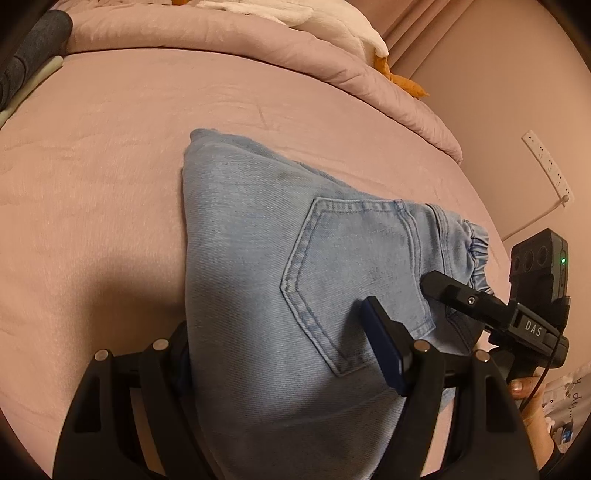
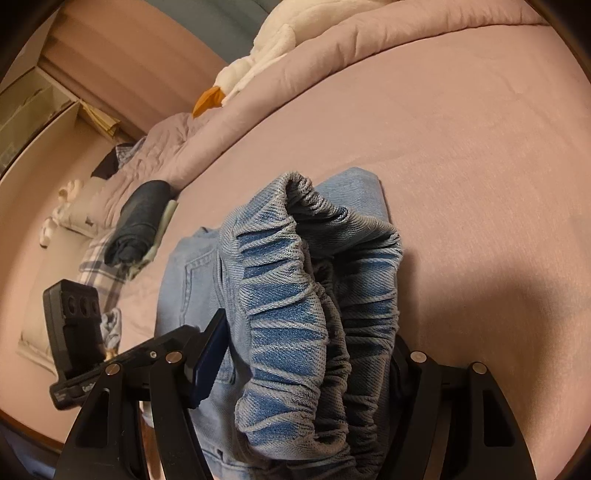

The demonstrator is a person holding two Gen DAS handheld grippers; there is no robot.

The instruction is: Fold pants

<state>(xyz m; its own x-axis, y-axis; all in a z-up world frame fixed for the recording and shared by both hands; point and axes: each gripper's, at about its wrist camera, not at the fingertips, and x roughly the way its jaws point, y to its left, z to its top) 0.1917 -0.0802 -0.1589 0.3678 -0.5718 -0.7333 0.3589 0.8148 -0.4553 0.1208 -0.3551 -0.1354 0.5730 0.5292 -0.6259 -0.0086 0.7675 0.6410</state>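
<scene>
Both grippers, left (image 1: 280, 354) and right (image 2: 306, 369), have their fingers spread wide around the folded light-blue denim pants (image 1: 266, 236) on the pink bed (image 1: 92, 166); neither visibly pinches cloth. A final fold seems underway; next, closing firmly on the elastic waistband (image 2: 280, 295).

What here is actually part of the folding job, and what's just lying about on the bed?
Part of the job:
jeans
left gripper, jeans between its fingers
right gripper, elastic waistband between its fingers

Just lying about:
pink duvet
white plush toy
dark rolled garment
plaid cloth
power strip
</scene>
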